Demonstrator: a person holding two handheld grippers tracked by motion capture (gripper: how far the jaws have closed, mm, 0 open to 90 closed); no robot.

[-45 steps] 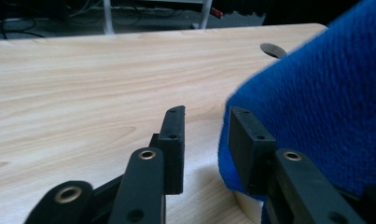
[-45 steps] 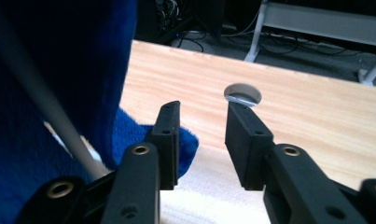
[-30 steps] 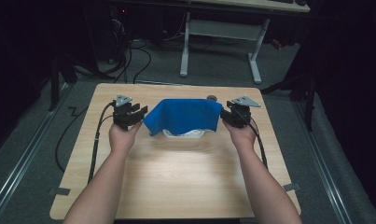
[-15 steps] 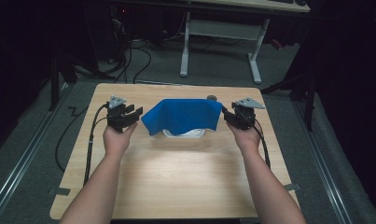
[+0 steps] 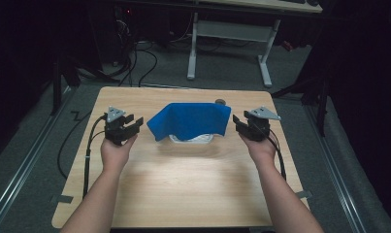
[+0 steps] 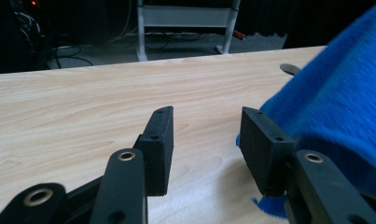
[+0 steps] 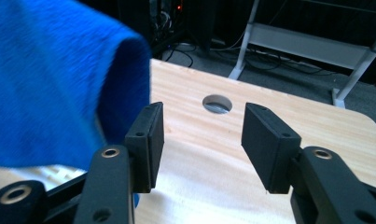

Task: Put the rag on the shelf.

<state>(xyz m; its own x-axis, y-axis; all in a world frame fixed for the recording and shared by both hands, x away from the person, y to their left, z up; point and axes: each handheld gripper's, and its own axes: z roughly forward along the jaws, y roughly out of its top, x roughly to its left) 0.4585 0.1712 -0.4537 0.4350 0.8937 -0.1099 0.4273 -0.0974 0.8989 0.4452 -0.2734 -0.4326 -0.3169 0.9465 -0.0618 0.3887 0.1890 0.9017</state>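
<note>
Draping over a white basket [image 5: 191, 139] near the middle of the wooden table [image 5: 183, 184], blue towel [image 5: 190, 120] — sagging at its centre, raised at both side edges, covering most of the container below. Left gripper [image 5: 135, 124] just beside the towel's left edge, apart from it in the high view, jaws spread with nothing between them; just been opening. Seen along its own jaws [image 6: 204, 135]: bare wood grain in the gap, blue pile close behind the right-hand pad, contact hard to judge. Right gripper [image 5: 237, 123] just beside the towel's right edge, likewise spread and empty, likewise just been opening. Along its own jaws [image 7: 199, 140]: towel hanging beside the left-hand pad, pale table surface in the gap, a round cable hole [image 7: 217, 103] in the tabletop beyond. Both grippers held level above the table, pointing inward toward the cloth, one at each side — forearms coming in from the near edge. Grey floor, cables and a white desk frame [image 5: 229, 48] behind the table.
</note>
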